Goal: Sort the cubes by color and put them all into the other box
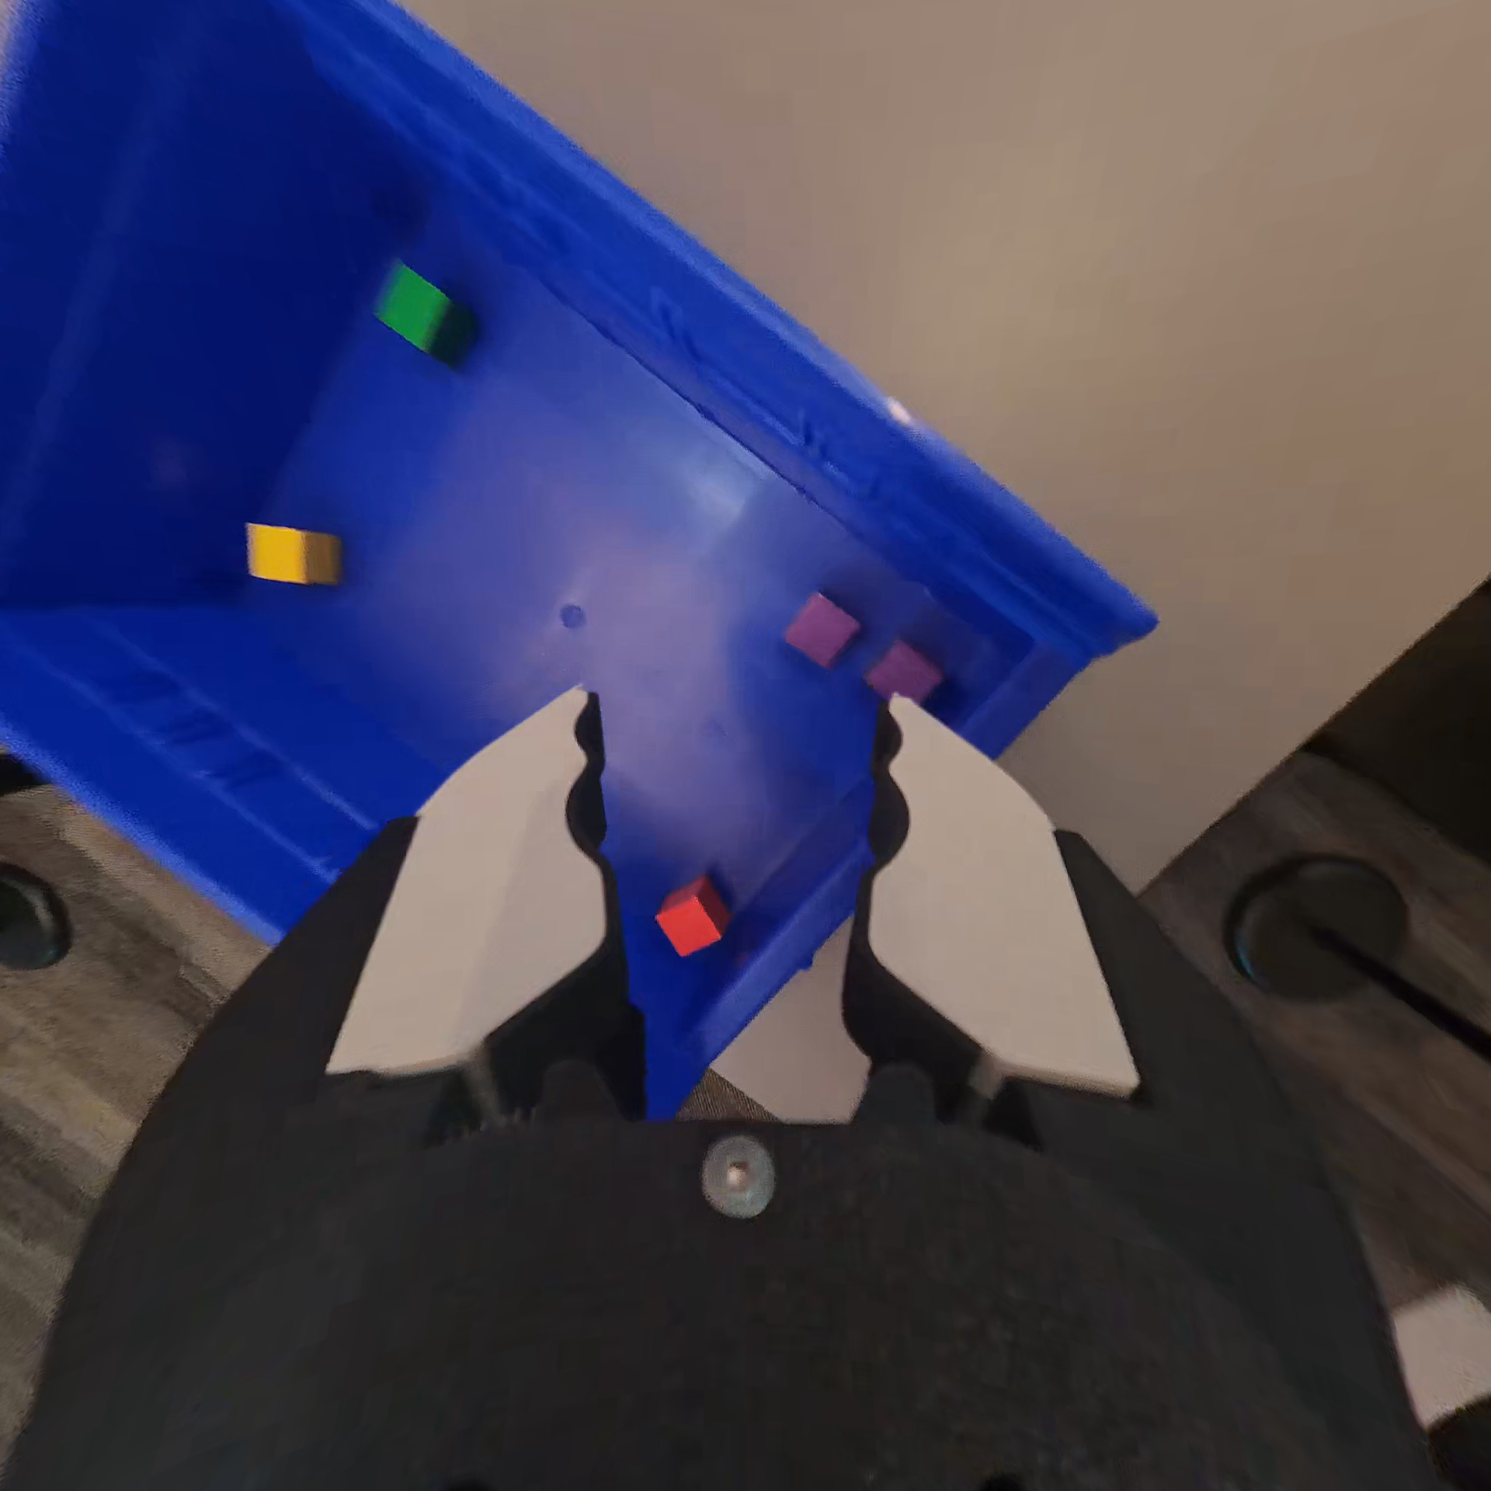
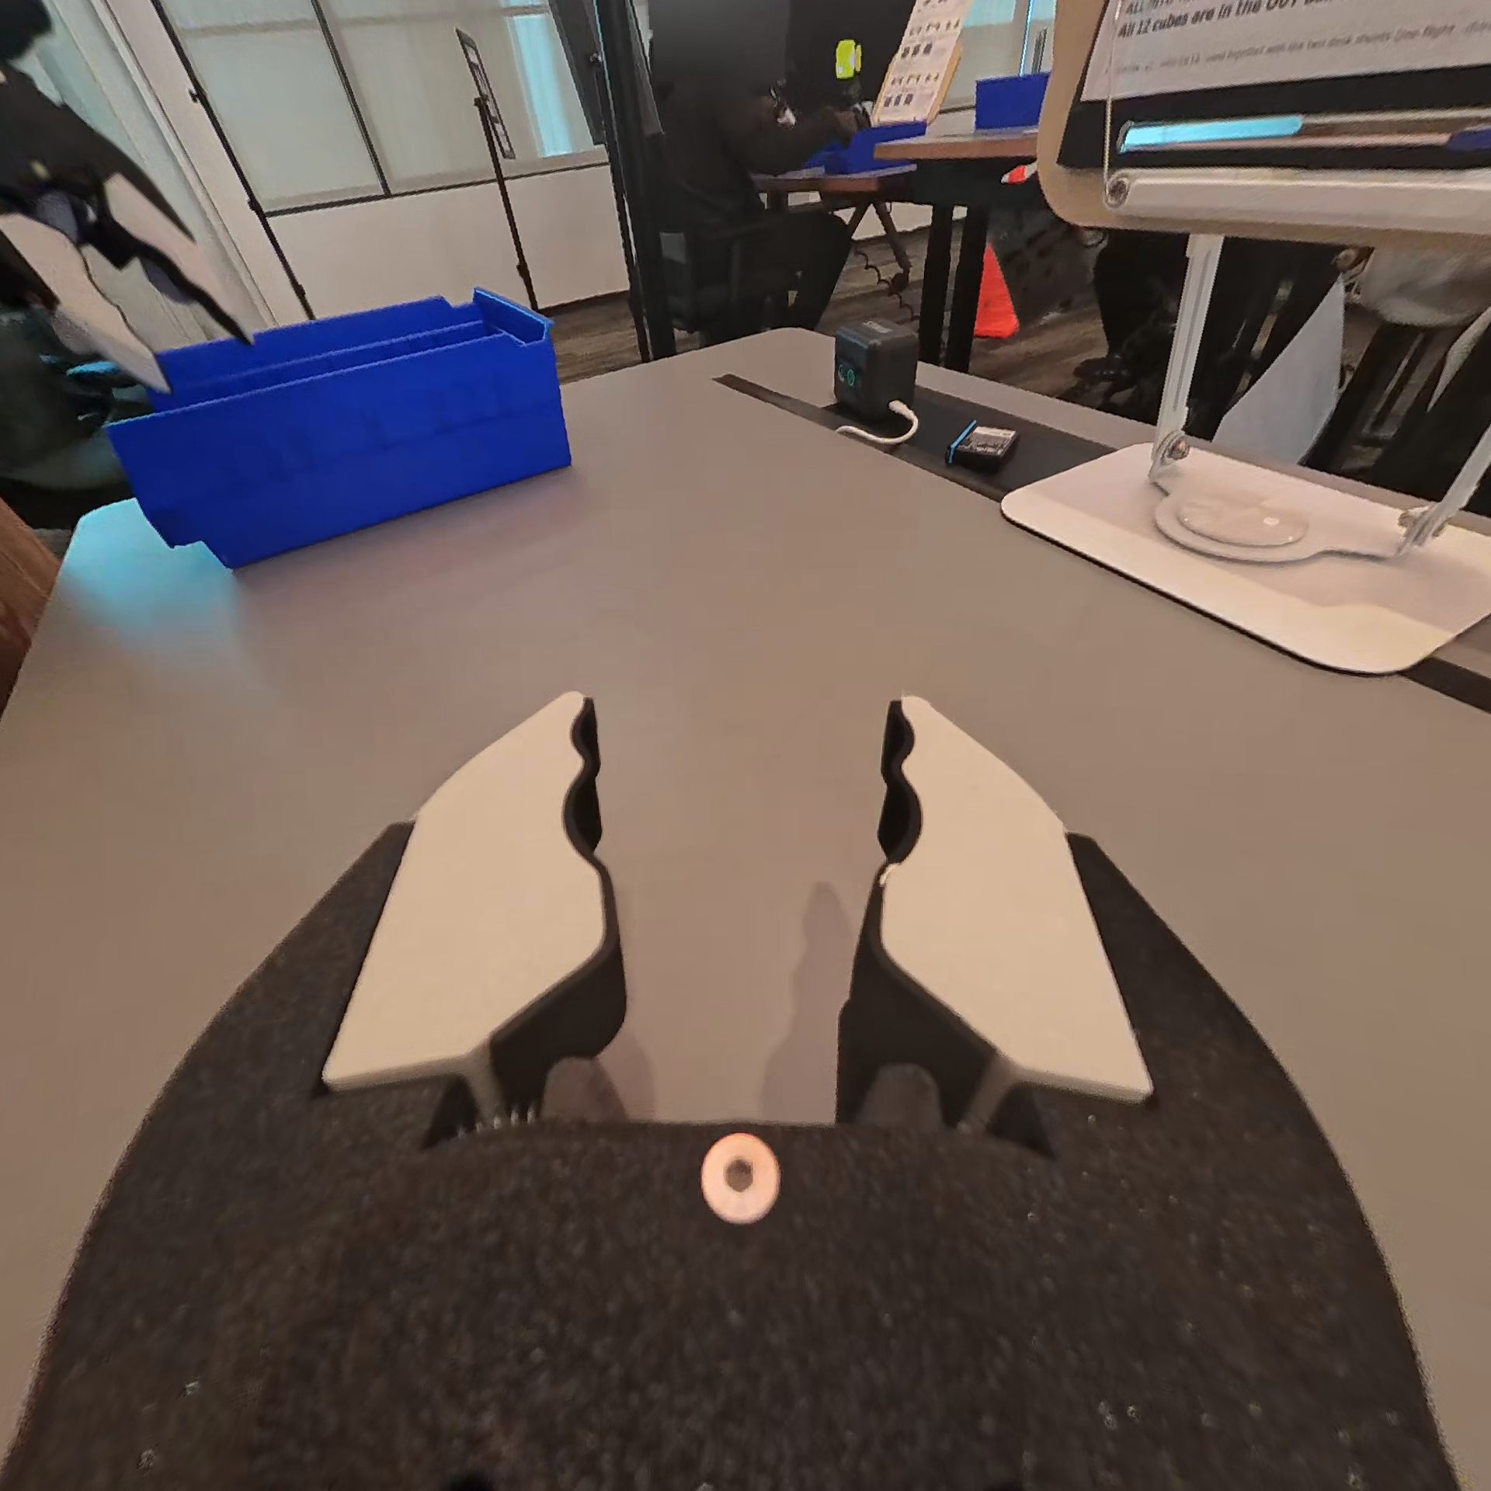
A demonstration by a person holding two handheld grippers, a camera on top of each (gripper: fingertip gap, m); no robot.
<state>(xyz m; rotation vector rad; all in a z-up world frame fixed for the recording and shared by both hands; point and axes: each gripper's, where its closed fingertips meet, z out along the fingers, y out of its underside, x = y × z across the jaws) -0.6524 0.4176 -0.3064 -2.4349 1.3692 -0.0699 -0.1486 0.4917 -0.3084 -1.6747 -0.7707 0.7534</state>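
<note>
In the left wrist view my left gripper is open and empty, hovering above a blue box. Inside the box lie a green cube, a yellow cube, two purple cubes side by side near the right wall, and a red cube between my fingers and below them. In the right wrist view my right gripper is open and empty just over the grey table. The blue box stands far left, with the left gripper above it.
A white stand base with a tilted screen stands at the right. A small black device with a white cable and a small pack lie on a black strip at the back. A person sits at other tables beyond. The floor shows past the table edge.
</note>
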